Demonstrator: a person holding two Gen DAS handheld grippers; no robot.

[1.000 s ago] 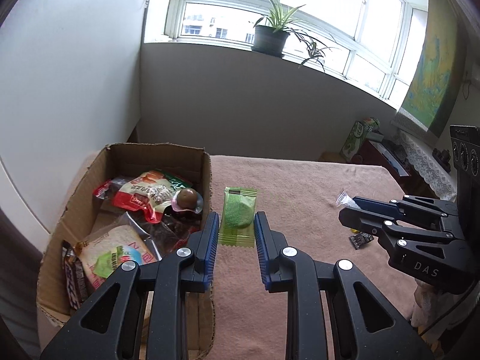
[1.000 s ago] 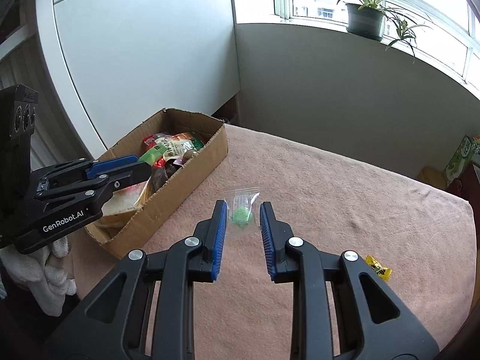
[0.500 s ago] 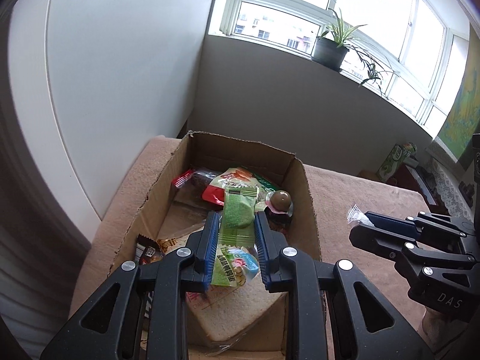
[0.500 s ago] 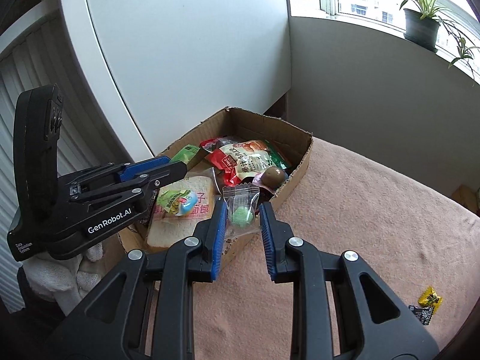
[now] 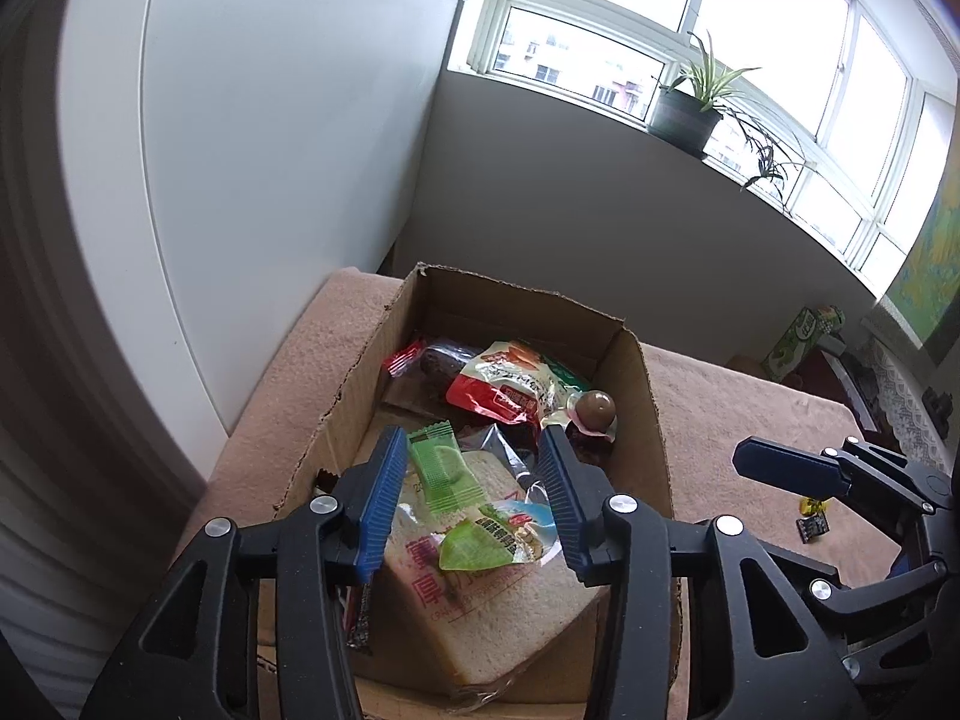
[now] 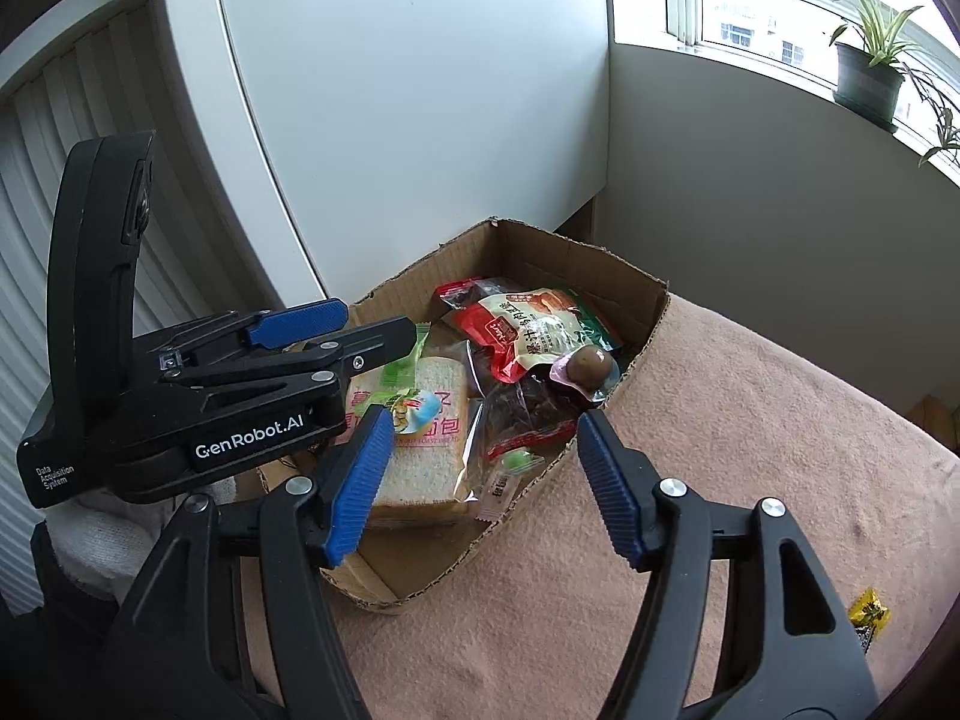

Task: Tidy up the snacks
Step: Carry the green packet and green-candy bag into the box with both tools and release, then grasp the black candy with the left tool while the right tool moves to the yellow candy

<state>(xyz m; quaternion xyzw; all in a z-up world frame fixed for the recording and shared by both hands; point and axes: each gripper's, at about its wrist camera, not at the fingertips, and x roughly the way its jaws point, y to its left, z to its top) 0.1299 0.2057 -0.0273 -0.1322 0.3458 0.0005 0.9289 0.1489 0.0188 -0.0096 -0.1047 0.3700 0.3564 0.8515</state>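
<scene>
We hold both tongs over the box w/ jaws just spread: left tongs free the green pkt, which drops at 12 o'clock; right tongs release the clear pkt.

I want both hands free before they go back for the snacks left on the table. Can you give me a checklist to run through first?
1. Left gripper let go: ok, its jaws have just been opening and the green packet lies loose between them.
2. Right gripper let go: ok, jaws have just been opening; the small clear packet is clear of the pads.
3. Both packets inside the cardboard box: ok, they rest on the bread.
4. Clear packet settled: cannot tell, it sits close to the box's near wall.
5. Snacks left on the table: ok, a yellow packet lies on the cloth.
</scene>
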